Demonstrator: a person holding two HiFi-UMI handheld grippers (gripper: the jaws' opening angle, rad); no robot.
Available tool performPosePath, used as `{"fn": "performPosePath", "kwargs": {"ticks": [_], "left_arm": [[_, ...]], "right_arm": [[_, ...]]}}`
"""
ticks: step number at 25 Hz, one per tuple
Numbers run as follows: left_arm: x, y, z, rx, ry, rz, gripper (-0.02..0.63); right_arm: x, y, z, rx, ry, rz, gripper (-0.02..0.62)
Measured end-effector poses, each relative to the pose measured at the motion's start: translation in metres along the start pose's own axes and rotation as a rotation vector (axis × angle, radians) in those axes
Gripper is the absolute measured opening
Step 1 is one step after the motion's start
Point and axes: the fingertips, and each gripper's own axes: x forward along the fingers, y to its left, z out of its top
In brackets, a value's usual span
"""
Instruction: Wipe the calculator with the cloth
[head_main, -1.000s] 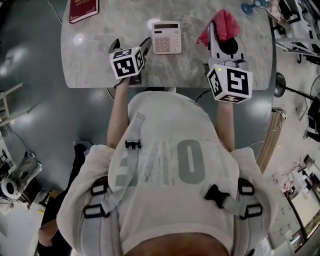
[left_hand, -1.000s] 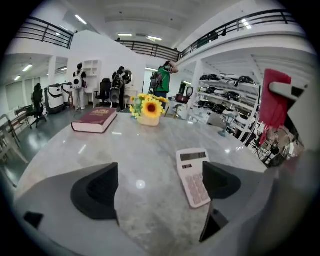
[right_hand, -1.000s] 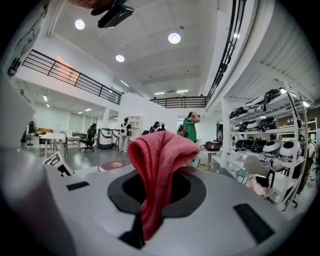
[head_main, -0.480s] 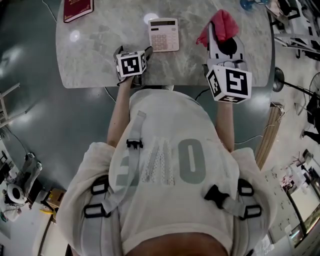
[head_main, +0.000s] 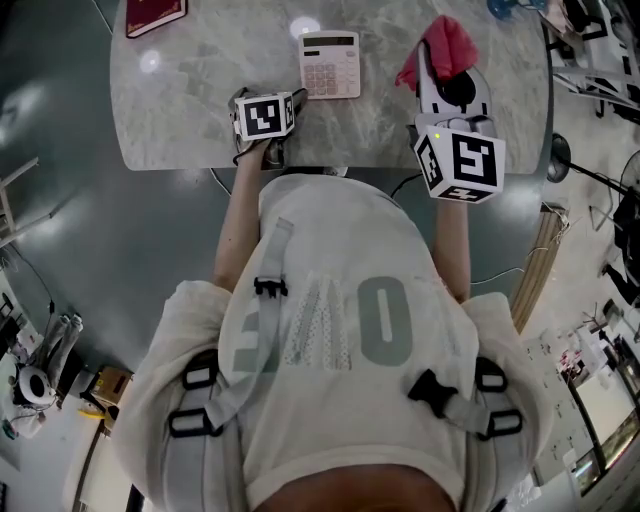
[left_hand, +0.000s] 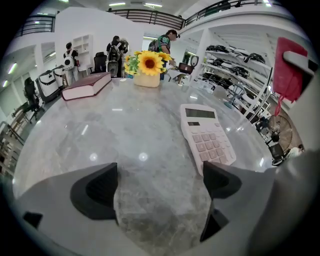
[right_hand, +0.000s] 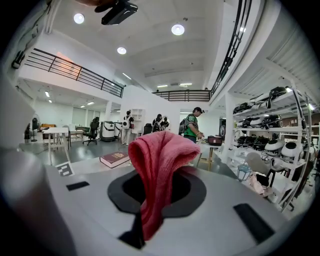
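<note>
A pale pink calculator (head_main: 331, 65) lies flat on the marble table (head_main: 190, 110); it also shows as the calculator (left_hand: 206, 140) in the left gripper view. My left gripper (head_main: 267, 100) is low over the table just near-left of it, open, with only bare marble between its fingers (left_hand: 95, 192). My right gripper (head_main: 441, 72) hovers to the calculator's right, shut on a red cloth (head_main: 446, 42). In the right gripper view the cloth (right_hand: 157, 160) bunches upward out of the shut jaws and hides what lies ahead. The cloth (left_hand: 290, 65) also hangs at the upper right of the left gripper view.
A dark red book (head_main: 155, 14) lies at the table's far left, seen as the book (left_hand: 86, 85) too. A pot of sunflowers (left_hand: 148, 66) stands at the far edge. The person's torso fills the near side. People and shelves stand beyond the table.
My left gripper has sunk lower toward the table beside the calculator's near left corner. The right gripper still holds the cloth in about the same place.
</note>
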Motion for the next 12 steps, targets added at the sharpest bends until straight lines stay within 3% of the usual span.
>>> {"fn": "performPosePath", "kwargs": {"ticks": [7, 12], "left_arm": [[0.001, 0.001, 0.000, -0.003, 0.009, 0.003, 0.515], [0.003, 0.000, -0.001, -0.006, 0.023, 0.002, 0.517]], "right_arm": [[0.017, 0.005, -0.001, -0.080, 0.029, 0.029, 0.057], [0.043, 0.007, -0.005, -0.269, 0.105, 0.067, 0.057]]}}
